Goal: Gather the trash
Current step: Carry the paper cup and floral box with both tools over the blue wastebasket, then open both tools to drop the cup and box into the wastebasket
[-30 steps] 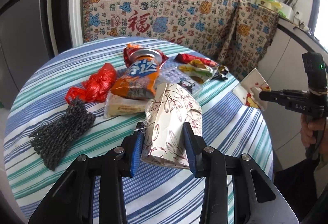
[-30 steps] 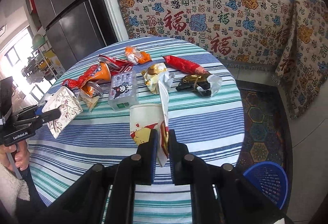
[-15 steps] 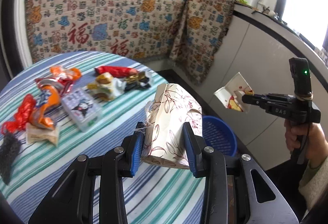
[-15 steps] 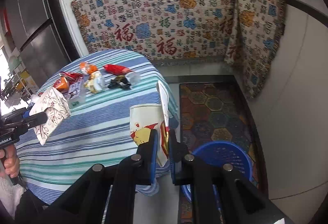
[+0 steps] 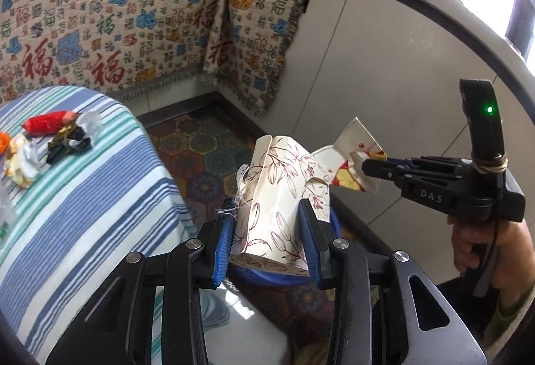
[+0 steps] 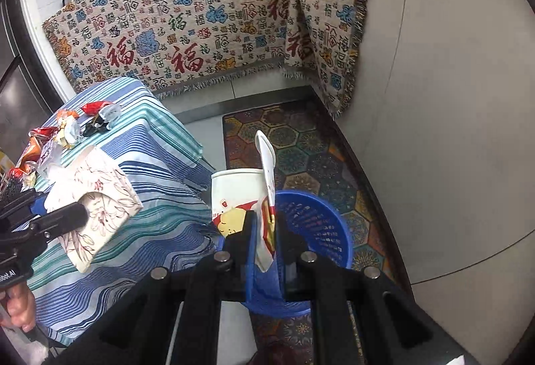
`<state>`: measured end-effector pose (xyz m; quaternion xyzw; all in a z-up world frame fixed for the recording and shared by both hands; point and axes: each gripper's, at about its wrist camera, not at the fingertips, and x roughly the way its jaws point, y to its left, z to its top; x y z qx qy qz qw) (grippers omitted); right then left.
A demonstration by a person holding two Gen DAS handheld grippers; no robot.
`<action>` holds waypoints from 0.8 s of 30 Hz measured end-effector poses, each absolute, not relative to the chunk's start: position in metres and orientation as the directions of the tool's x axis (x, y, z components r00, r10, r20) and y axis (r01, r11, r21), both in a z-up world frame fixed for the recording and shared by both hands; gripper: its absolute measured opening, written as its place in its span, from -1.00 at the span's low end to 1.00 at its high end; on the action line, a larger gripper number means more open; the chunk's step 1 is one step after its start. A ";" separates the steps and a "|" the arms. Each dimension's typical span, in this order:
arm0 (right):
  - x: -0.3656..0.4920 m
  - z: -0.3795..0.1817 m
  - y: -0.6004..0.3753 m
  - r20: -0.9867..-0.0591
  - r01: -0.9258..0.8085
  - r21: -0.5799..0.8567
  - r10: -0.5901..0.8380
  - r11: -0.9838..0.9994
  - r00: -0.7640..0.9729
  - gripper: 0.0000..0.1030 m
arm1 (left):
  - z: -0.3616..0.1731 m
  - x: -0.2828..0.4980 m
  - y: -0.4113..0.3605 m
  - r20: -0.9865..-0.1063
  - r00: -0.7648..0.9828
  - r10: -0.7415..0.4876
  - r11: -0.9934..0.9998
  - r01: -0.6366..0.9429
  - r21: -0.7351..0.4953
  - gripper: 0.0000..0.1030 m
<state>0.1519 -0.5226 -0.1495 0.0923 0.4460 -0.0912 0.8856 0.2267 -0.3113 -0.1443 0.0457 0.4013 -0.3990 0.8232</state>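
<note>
- Our left tool (image 5: pixel 267 238) clamps a light, crushable floral paper box (image 5: pixel 277 198) by its sides.
- Our right tool (image 6: pixel 265 231) pinches a flimsy paper cup (image 6: pixel 234 198) wall above the blue basket (image 6: pixel 321 224).

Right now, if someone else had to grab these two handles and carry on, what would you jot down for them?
Left gripper: shut on the floral paper box, held off the table's edge.
Right gripper: shut on the flattened paper cup, above the blue basket on the floor.
Done: both pieces are lifted off the striped table.
Left: drop both into the basket, then fetch the red wrapper, black wrapper and other wrappers on the table.
</note>
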 end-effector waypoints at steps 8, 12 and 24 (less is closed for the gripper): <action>0.153 -0.168 -0.555 -0.845 0.330 0.070 -0.120 0.941 0.521 -0.79 | -0.177 0.247 -0.353 -0.736 0.320 -0.597 0.688 0.677 -0.263 -0.26; 0.154 -0.178 -0.572 -0.859 0.363 0.073 -0.126 0.929 0.496 -0.79 | -0.193 0.251 -0.371 -0.759 0.303 -0.576 0.688 0.682 -0.250 -0.25; 0.167 -0.199 -0.592 -0.874 0.359 0.081 -0.107 0.930 0.474 -0.59 | -0.227 0.266 -0.416 -0.774 0.277 -0.570 0.687 0.678 -0.263 0.49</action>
